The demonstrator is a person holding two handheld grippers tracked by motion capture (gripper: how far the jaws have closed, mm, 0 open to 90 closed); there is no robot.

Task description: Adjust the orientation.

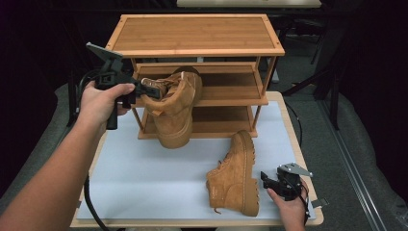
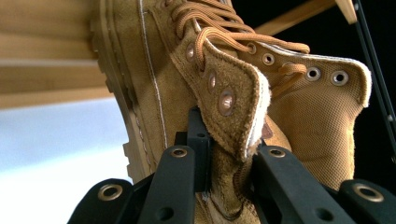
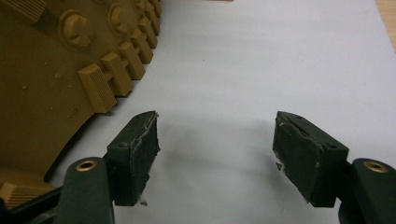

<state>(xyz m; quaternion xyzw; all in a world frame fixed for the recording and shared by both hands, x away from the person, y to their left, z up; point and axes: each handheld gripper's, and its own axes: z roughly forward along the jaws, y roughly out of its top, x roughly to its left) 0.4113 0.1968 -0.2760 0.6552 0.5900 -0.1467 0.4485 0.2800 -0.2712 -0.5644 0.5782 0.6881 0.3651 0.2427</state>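
A tan lace-up boot (image 1: 175,113) hangs toe-down in front of the wooden shoe rack (image 1: 195,33), level with its lower shelves. My left gripper (image 1: 146,91) is shut on the boot's ankle collar. In the left gripper view the jaws of the left gripper (image 2: 224,154) pinch the collar flap of this boot (image 2: 229,98) beside its eyelets. A second tan boot (image 1: 235,178) lies on its side on the white mat, sole facing right. My right gripper (image 1: 269,180) stands open just right of that sole. The right gripper (image 3: 215,149) has bare mat between its pads, with the lugged sole (image 3: 46,70) at its left.
The three-shelf rack stands at the table's back, its middle shelf (image 1: 231,91) and bottom shelf (image 1: 221,120) bare. The white mat (image 1: 154,178) covers the wooden table, with open room at front left. A black cable (image 1: 89,202) trails from the left gripper past the table's left edge.
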